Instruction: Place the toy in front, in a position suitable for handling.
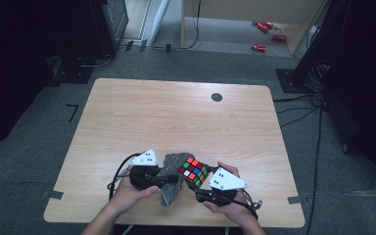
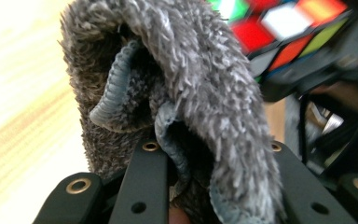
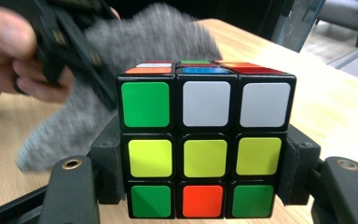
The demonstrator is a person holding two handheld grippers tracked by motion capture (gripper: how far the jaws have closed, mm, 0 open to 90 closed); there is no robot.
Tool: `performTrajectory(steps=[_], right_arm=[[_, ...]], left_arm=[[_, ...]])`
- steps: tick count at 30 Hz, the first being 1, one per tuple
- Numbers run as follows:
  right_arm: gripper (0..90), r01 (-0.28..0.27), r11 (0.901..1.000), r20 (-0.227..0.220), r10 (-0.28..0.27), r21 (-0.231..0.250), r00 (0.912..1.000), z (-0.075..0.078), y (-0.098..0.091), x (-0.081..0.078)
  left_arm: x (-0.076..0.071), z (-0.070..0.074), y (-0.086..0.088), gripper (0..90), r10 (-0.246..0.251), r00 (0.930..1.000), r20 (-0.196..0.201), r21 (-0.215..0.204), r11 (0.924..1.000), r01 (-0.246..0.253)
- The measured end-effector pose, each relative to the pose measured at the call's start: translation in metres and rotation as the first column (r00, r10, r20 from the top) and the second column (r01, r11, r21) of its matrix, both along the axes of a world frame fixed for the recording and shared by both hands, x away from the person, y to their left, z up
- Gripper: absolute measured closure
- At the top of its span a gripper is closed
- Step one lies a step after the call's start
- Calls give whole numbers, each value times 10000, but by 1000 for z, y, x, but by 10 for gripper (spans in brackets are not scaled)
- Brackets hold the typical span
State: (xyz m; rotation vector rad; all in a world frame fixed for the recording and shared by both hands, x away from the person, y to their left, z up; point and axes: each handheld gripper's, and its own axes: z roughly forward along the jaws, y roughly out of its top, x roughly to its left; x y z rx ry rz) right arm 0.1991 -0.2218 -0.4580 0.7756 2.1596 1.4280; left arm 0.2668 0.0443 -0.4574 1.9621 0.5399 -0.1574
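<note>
Two tongs at work above the tabletop [image 1: 176, 112]. Left tongs [image 1: 169, 180]: clamped tight on a grey cloth [image 2: 191, 93]. Right tongs [image 3: 200, 186]: half-open jaws squeezing a puzzle cube [image 3: 205, 140], held just beside the cloth. Advice: steady the cube, wipe each face with light strokes.

Lab or studio: black equipment stands [image 1: 318, 44], floor cables [image 1: 298, 105], tape marks [image 1: 72, 111].
</note>
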Motion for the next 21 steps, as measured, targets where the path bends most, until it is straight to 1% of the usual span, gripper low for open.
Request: performTrajectory(steps=[1,3,4,6,7,9,11,12,14,15,16,18,19,21], right_arm=[[342,53,10000,-47,-53,22,10000,-1,0,1],[343,55,10000,-84,-54,54,10000,-1,0,1],[342,54,10000,-80,-54,46,10000,0,1,0],[342,98,9999,43,-98,-54,9999,1,3,-1],[342,105,9999,72,-105,-38,9999,2,3,-2],[342,140,9999,117,-140,8,9998,3,2,-2],[342,175,9998,101,-175,3,9998,3,1,-2],[342,194,9998,86,-194,-1,9998,2,1,-1],[342,163,9999,-29,-163,30,9999,0,0,0],[342,145,9999,-97,-146,-58,9998,-1,0,1],[342,158,9998,-126,-160,-115,9998,-2,1,1],[343,186,9995,-185,-191,-257,9996,-4,3,1],[342,204,9993,-148,-209,-323,9997,-5,4,1],[342,250,9987,-56,-253,-450,9997,-3,6,0]], left_arm=[[1,1,2,758,16,10000,-42,-125,9999,-16],[1,0,2,757,-34,10000,-88,-131,9999,33],[0,-2,0,755,-71,9999,-149,-47,10000,71],[-1,-10,-6,750,-251,9992,-326,323,9991,261],[-3,-14,-11,748,-364,9990,-268,635,9973,381],[-8,-17,-19,745,-501,9987,29,1156,9921,494],[-10,-15,-22,743,-441,9985,318,1314,9905,396],[-9,-13,-21,741,-399,9986,354,1270,9913,351],[-6,-8,-13,741,-165,9992,367,890,9959,132],[-5,-6,-9,742,-63,9995,323,696,9976,40],[-2,-4,-4,742,77,9997,239,397,9992,-87],[1,-5,1,743,128,9999,58,122,9998,-129],[1,-6,0,744,99,9999,28,128,9999,-100],[0,-10,-4,745,-41,10000,-46,392,9992,42]])
